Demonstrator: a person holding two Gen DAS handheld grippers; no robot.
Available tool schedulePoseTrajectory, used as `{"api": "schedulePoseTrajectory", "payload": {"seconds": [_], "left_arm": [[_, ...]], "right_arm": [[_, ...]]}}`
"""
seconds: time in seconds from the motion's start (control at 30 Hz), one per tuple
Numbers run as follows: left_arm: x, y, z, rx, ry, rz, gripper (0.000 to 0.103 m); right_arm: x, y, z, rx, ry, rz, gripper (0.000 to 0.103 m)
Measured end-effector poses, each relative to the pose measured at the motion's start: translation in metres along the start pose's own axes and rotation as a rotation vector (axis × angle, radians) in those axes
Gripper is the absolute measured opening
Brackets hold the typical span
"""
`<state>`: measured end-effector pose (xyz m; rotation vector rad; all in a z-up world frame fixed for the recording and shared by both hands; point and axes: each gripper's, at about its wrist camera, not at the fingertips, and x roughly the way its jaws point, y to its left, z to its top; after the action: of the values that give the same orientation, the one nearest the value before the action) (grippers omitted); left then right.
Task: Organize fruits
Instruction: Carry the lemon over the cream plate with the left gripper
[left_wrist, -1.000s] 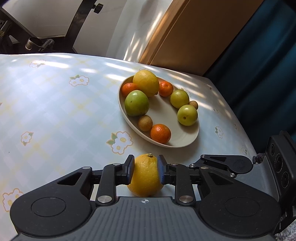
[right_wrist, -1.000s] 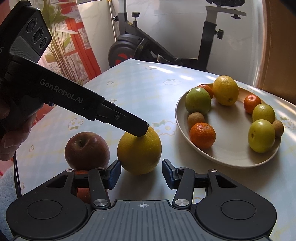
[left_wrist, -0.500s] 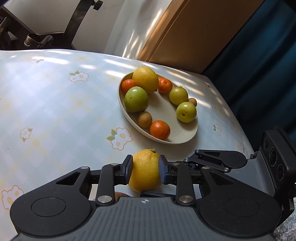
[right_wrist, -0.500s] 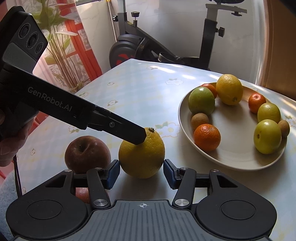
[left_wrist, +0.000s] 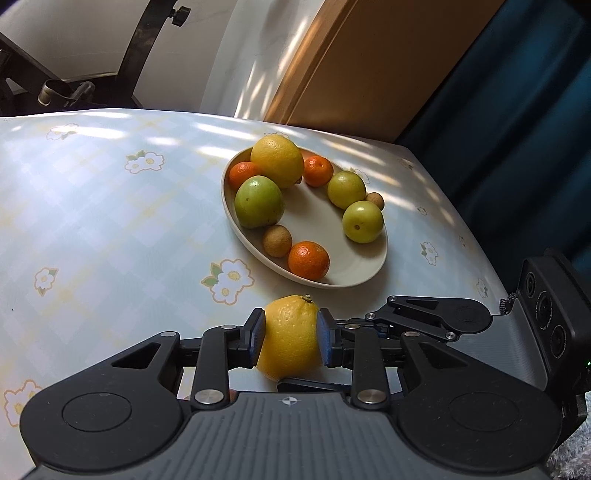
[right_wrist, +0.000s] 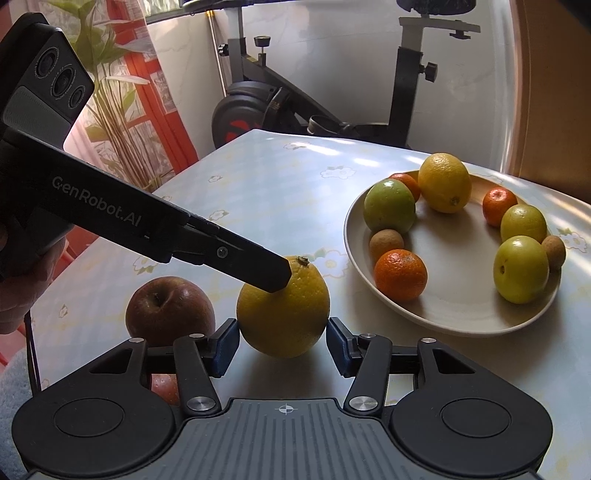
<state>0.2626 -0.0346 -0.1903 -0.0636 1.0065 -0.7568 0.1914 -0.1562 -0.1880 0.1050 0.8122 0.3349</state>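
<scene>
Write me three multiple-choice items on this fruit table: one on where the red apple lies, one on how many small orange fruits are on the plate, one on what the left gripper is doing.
1. Where is the red apple?
A. On the plate
B. On the table beside the held yellow fruit
C. Between the right gripper's fingers

2. How many small orange fruits lie on the plate?
A. One
B. Three
C. Five

3. What is the left gripper doing?
A. Clamping the yellow fruit
B. Hanging open over the plate
C. Gripping the apple

Answers:
1 B: in the right wrist view the apple sits on the tablecloth just left of the yellow fruit, off the plate.
2 B: three orange ones show among the green, yellow and brown fruits.
3 A: both pads press the yellow fruit's sides, while the right gripper stands open around it.
</scene>
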Motion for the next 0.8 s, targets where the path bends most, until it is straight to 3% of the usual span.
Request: {"api": "schedulePoseTrajectory", "payload": {"seconds": [0.4,0.8], "left_arm": [[-0.005,-0.039,0.025,0.071,-0.053,0.001,0.031],[0.009,-0.067,0.047,0.111,-0.067,-0.02,0.031]], "right_arm": [[-0.038,-0.023,0.016,0.003,-0.078,-0.045,0.048],[-0.059,-0.049,0.026,-0.024,-0.101,-0.1,0.048]]}}
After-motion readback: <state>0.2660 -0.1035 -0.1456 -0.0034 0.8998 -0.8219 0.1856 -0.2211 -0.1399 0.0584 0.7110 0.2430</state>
